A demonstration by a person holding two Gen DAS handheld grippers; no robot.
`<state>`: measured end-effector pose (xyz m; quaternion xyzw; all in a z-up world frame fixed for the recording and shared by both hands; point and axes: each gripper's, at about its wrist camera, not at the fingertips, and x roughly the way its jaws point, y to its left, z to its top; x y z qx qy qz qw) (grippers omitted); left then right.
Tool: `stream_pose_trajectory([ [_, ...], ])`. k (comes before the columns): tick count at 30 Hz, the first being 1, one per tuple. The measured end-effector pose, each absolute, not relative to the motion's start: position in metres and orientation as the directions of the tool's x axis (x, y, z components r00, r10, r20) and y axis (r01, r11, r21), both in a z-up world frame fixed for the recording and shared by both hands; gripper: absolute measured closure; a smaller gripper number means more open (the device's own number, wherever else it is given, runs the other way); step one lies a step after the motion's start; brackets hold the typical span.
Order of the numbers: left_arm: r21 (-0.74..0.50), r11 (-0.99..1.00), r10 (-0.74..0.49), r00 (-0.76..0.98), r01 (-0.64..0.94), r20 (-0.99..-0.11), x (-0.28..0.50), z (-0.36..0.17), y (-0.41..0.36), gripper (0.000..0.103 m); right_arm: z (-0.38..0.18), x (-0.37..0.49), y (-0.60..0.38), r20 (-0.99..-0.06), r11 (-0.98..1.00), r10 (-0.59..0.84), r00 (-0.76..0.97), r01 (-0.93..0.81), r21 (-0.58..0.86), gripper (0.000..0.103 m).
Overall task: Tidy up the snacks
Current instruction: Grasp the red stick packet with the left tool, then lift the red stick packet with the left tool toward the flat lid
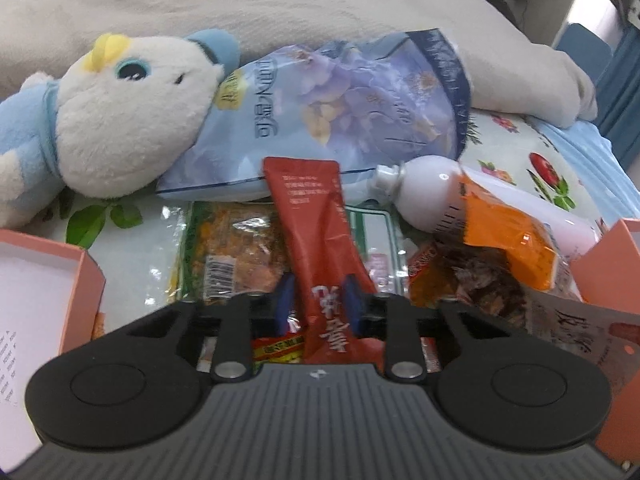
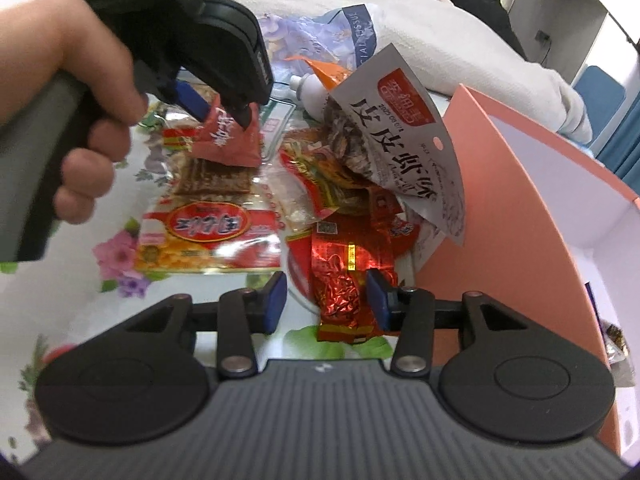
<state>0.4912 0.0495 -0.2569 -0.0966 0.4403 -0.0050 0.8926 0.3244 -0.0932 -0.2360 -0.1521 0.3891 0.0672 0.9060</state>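
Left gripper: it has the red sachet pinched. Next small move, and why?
Probably lift the red sachet clear of the pile and carry it toward the pink box. The left gripper is shut on it, other packets lie beneath it, and the box stands open beside the pile. The right gripper is open over a red foil packet.

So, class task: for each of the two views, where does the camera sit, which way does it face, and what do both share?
Left wrist: rides the left gripper, looking along its fingers at the red sachet they clamp; plush toy beyond.
Right wrist: rides the open right gripper, above a red foil packet; the person's hand shows.
Shared: the sachet, blue tissue pack, white bottle.
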Motion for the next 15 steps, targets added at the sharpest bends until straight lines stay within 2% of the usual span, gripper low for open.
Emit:
stream_pose_trajectory([
  [2,-0.177,0.982,-0.098,0.610,-0.071,-0.787,0.490,-0.256,0.051,0.087,-0.234,0.321,-0.091,-0.732,0.944,0.024,0.681,-0.255,-0.207,0.057],
  [5,-0.175,0.983,-0.103,0.606,-0.062,-0.789,0.483,-0.253,0.051,0.092,-0.233,0.316,-0.090,-0.737,0.944,0.044,0.674,-0.269,-0.190,0.057],
  [15,-0.236,0.970,-0.156,0.595,-0.059,-0.789,0.429,-0.237,0.064,0.097,-0.228,0.298,-0.094,-0.753,0.942,0.083,0.652,-0.297,-0.154,0.063],
])
